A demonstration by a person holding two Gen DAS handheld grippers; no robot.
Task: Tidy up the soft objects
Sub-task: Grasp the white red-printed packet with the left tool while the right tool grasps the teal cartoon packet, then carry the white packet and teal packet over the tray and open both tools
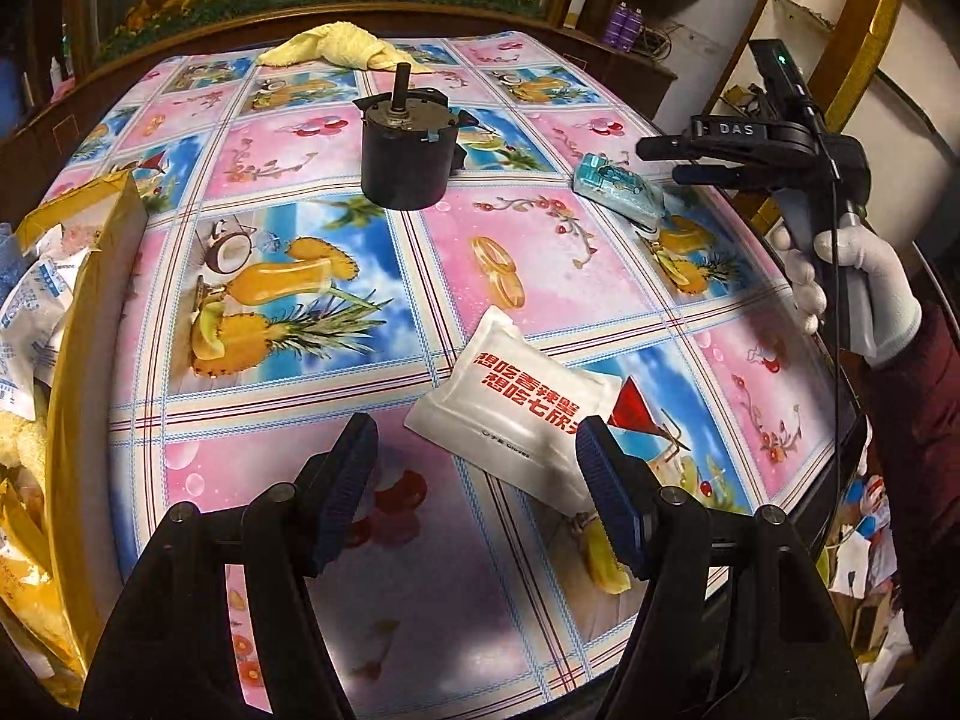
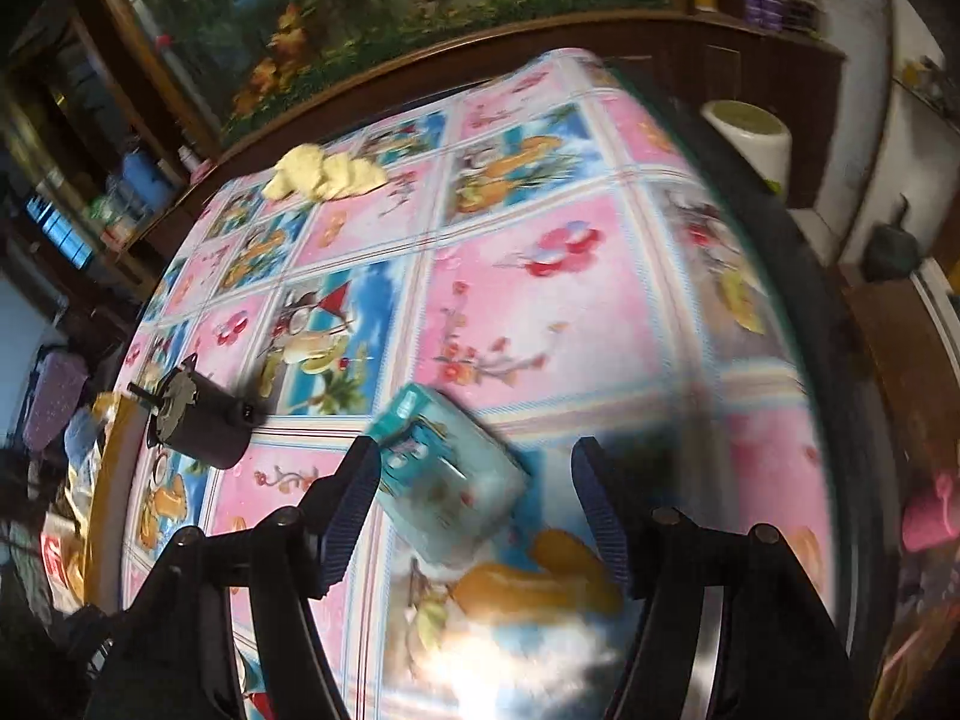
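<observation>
The white packet (image 1: 510,405) lies flat on the counter (image 1: 288,468) just ahead of the left gripper (image 1: 477,474), whose jaws stand apart and empty. It looks light, puffy and slick; I'd pinch across its middle. The right gripper (image 2: 474,504), jaws apart, hovers over the teal tissue pack (image 2: 447,480), soft and squashable.

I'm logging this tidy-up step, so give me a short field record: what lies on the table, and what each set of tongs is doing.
surface: table with fruit-print cloth
left tongs: open, over white packet
right tongs: open, at teal tissue pack, not gripping
hard item: black motor, upright
far edge: yellow towel
left side: yellow box holding packets
</observation>
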